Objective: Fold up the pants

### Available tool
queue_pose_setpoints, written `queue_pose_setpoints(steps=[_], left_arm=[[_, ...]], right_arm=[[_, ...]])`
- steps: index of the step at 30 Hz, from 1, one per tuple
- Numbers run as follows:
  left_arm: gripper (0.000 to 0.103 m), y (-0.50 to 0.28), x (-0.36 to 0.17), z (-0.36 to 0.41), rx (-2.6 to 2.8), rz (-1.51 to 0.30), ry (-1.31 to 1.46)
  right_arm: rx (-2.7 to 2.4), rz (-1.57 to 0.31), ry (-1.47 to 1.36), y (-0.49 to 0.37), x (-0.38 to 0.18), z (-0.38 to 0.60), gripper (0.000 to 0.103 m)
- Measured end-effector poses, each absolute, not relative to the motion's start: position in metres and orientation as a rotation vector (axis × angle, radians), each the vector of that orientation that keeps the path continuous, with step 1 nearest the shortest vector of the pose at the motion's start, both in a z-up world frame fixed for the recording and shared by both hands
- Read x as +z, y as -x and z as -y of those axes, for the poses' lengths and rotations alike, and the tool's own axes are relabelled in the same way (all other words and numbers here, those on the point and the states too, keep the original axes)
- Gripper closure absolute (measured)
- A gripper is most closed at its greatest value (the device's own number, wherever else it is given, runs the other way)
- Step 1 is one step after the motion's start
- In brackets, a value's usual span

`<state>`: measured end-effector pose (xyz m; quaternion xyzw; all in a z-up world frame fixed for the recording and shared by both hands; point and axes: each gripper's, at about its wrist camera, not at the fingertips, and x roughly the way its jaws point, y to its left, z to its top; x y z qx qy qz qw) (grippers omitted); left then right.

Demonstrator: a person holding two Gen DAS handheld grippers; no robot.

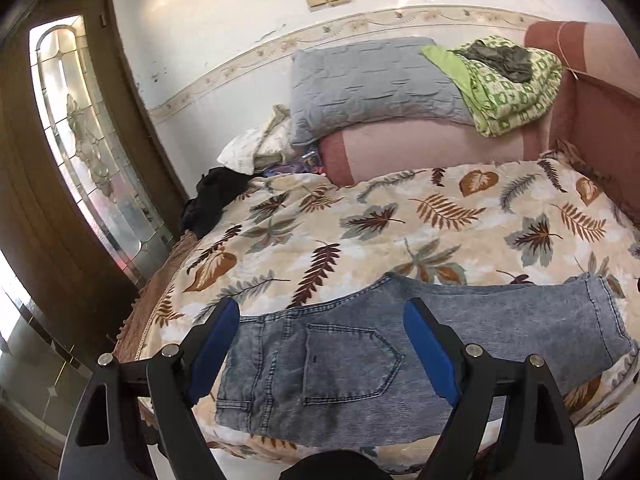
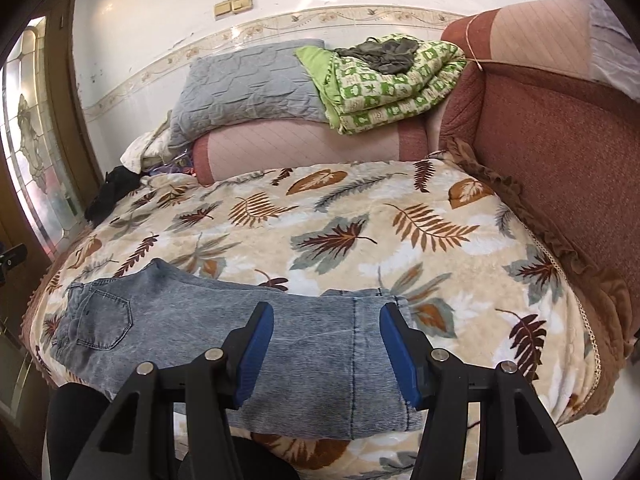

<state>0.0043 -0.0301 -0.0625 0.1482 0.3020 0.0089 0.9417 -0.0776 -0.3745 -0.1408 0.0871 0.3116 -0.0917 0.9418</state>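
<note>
Grey-blue denim pants lie flat along the near edge of the bed, folded lengthwise with a back pocket up, waist to the left and leg ends to the right. My left gripper is open and hovers above the waist and pocket end. The pants also show in the right wrist view. My right gripper is open and hovers above the leg-end part, near the hem. Neither gripper holds anything.
The bed has a cream blanket with a leaf print. At its head lie a grey pillow, a pink bolster, a green folded quilt and a black cloth. A red sofa back stands at the right, a wooden door at the left.
</note>
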Motion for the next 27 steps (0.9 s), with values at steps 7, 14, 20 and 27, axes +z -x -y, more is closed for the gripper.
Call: queue_pose_setpoints(steps=[7, 14, 20, 27], left_arm=[[0.018, -0.003, -0.069, 0.044, -0.008, -0.630, -0.325], [0.018, -0.002, -0.074, 0.042, -0.013, -0.643, -0.321], [0.018, -0.002, -0.077, 0.039, -0.015, -0.650, -0.310], [0.018, -0.008, -0.091, 0.040, -0.029, -0.691, -0.309]], right_arm=[[-0.196, -0.642, -0.207, 0.079, -0.146, 0.385, 0.044], [-0.183, -0.652, -0.196, 0.079, -0.149, 0.378, 0.044], [-0.171, -0.660, -0.185, 0.077, -0.149, 0.370, 0.044], [-0.147, -0.680, -0.163, 0.073, -0.153, 0.359, 0.044]])
